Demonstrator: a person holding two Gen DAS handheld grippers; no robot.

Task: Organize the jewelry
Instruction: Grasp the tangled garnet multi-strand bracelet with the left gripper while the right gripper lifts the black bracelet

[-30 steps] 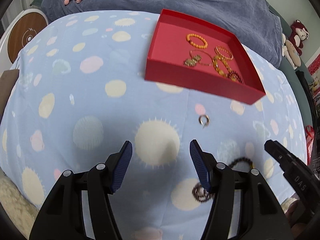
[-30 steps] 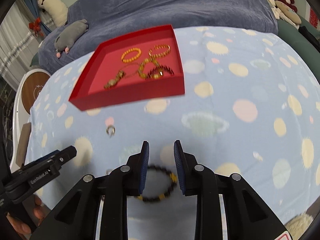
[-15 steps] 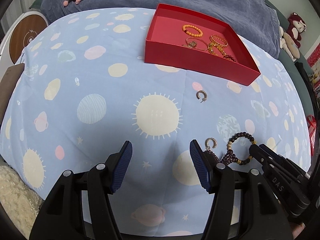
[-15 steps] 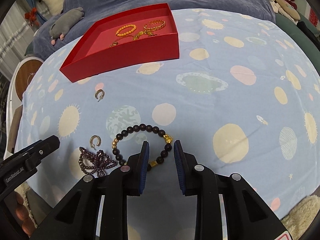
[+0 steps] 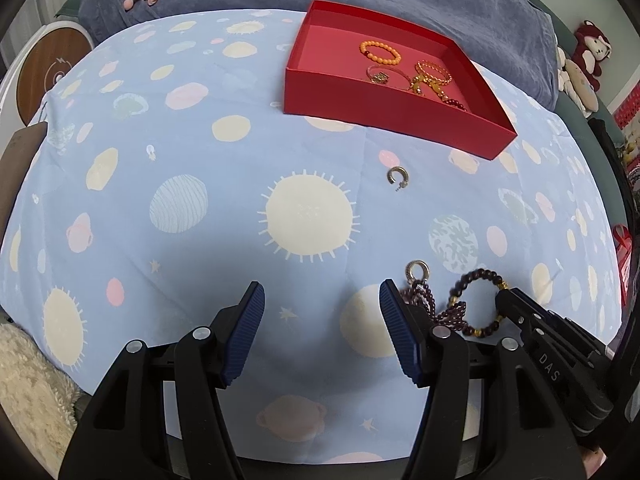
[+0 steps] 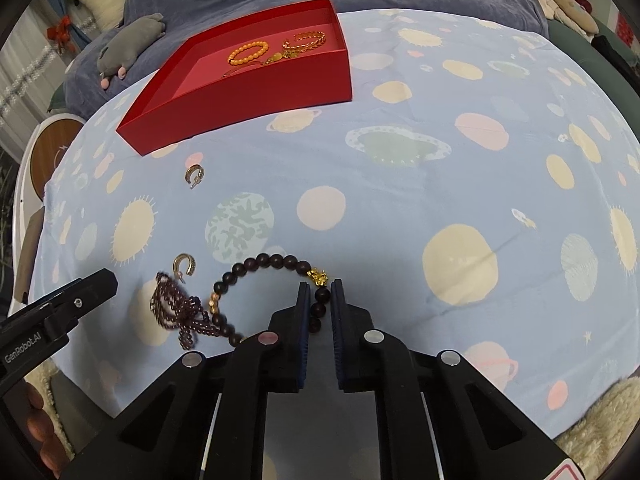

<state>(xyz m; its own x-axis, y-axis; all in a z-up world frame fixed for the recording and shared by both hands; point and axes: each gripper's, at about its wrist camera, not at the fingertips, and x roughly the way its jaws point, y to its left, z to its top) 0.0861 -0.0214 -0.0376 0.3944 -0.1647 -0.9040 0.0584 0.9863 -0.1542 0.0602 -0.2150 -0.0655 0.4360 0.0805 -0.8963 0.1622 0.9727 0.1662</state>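
**Right jaws now astride the dark bead bracelet**

Moved forward and down since half a second ago: right gripper (image 6: pixel 319 300), its two pads now straddling the near arc of the dark bead bracelet (image 6: pixel 264 264), one bead between them, just behind the gold charm (image 6: pixel 318 277). Narrowed close around that bead, though full clamping cannot be told. Bracelet flat on the planet-print blue cloth (image 6: pixel 440 168), as before.

Left gripper (image 5: pixel 320 332) spread wide with nothing between the pads, hovering low over the cloth, closer to it than earlier. Right of its right pad: a tangled purple bead strand (image 5: pixel 424 300), touching the dark bracelet, and a small hoop earring (image 5: pixel 417 270) at the strand's far end. Second hoop earring (image 5: pixel 397 177) alone further out, short of the red tray (image 5: pixel 392 100).

Tray at the far side of the cloth, unmoved, holding an orange bead bracelet (image 5: pixel 380 52) and gold chains (image 5: pixel 432 76) in its right half; left half bare pink floor. Broad open cloth between grippers and tray, and all across the right side in the right wrist view. Near cloth edge directly beneath both grippers, fluffy cream rug (image 6: pixel 600 416) beyond it
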